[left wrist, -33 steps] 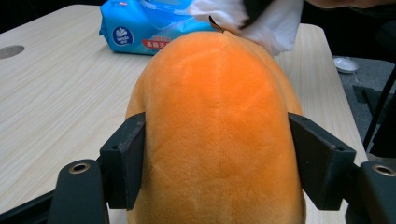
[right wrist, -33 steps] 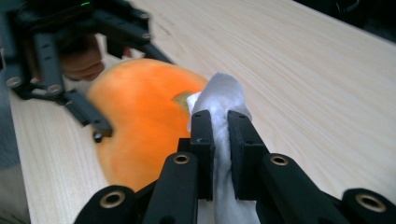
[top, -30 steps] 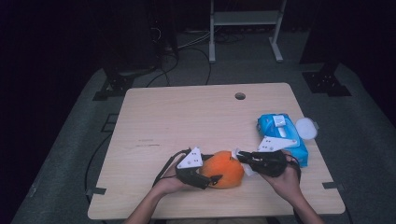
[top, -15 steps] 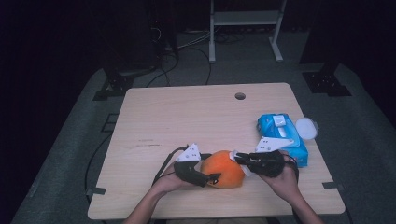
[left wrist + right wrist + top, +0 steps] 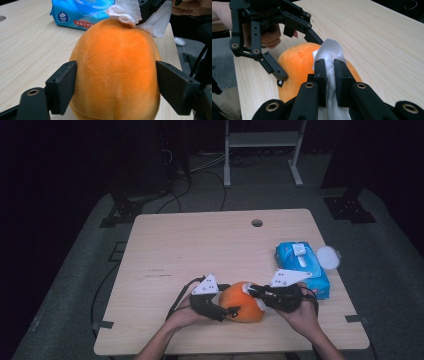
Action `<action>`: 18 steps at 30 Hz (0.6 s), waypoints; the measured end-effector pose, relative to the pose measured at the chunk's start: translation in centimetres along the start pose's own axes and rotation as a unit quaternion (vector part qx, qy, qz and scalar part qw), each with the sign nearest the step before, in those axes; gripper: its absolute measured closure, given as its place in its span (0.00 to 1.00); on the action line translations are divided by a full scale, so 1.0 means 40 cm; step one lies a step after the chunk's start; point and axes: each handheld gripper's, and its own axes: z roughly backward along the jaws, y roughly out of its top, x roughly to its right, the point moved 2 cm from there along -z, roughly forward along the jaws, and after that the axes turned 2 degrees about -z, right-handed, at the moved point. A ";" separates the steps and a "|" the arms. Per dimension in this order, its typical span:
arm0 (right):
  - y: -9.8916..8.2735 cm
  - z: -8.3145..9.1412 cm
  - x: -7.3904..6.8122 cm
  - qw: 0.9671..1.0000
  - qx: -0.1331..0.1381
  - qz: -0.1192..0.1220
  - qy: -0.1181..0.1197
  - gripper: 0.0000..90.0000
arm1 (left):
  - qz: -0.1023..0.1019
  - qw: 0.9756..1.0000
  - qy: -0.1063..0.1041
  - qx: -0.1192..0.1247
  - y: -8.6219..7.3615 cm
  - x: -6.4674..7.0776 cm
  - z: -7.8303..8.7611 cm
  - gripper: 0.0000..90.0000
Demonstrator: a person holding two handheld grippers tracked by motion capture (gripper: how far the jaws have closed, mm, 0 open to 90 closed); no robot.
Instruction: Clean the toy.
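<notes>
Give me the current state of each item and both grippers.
Orange plush ball: on table, between left gripper's jaws.
White wipe: pinched, pressed on ball.
Blue wipes pack: lying flat, lid open.
Left gripper: just been opening, straddling ball.
Right gripper: shut on wipe.

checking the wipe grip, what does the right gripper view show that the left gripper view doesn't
Right gripper view alone: the right gripper with its jaws shut on the white wipe, and the hand holding the left gripper.

Left gripper view alone: the blue wipes pack behind the toy, and the left gripper's jaws flanking the toy's sides; they have just been opening.

Both: the orange plush toy on the wooden table, with the wipe pressed on its top.
</notes>
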 end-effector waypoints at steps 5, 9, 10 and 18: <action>0.018 -0.014 -0.042 1.000 0.000 0.023 0.011 0.90 | -0.049 0.999 0.018 -0.014 0.018 0.027 -0.007 0.32; 0.029 -0.022 -0.070 0.999 -0.004 0.041 0.022 0.90 | -0.081 0.996 0.022 -0.020 0.024 0.049 -0.011 0.32; 0.026 -0.015 -0.061 0.999 -0.001 0.037 0.018 0.90 | -0.079 0.997 0.017 -0.014 0.023 0.047 -0.009 0.32; 0.004 -0.005 -0.030 1.000 -0.009 0.019 0.008 0.90 | -0.012 1.000 0.000 0.004 0.007 0.020 -0.008 0.16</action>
